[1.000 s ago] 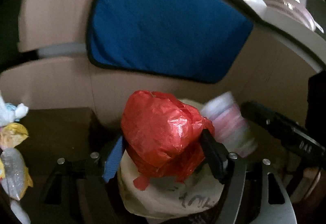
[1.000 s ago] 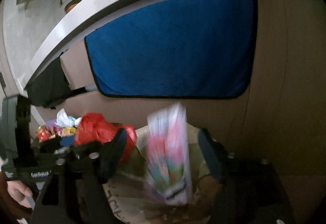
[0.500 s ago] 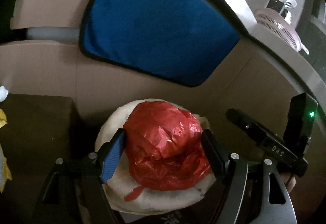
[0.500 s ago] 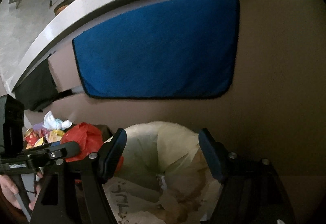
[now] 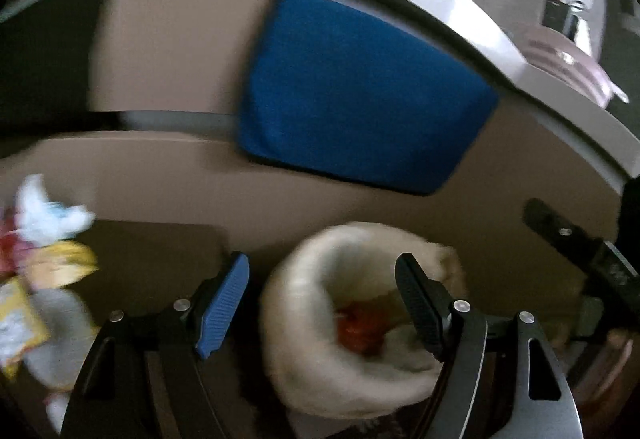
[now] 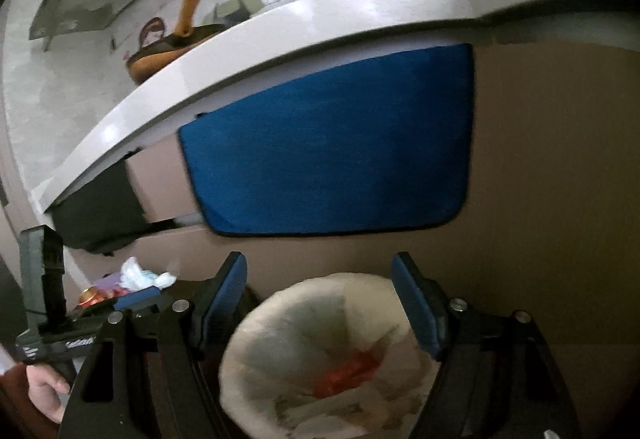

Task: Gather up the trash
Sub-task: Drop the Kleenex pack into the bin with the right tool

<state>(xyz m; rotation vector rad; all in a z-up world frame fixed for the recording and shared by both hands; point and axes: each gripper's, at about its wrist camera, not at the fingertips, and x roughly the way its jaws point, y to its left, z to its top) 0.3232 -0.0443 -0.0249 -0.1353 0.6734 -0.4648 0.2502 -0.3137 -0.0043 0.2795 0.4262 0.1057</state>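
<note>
My left tool [image 5: 322, 303] no longer has the red bag [image 5: 362, 329]; a second ago it sat between the fingers, now it lies down inside the white trash sack [image 5: 304, 351], low centre of the frame, and the fingers stand wide apart, empty. My right tool [image 6: 318, 303] is spread just as wide with nothing in it, above the same sack [image 6: 256, 363]. More wrappers [image 5: 44, 279] lie at the left edge. A blue cloth [image 6: 328, 159] hangs on the cabinet front below the worktop [image 6: 240, 43].
</note>
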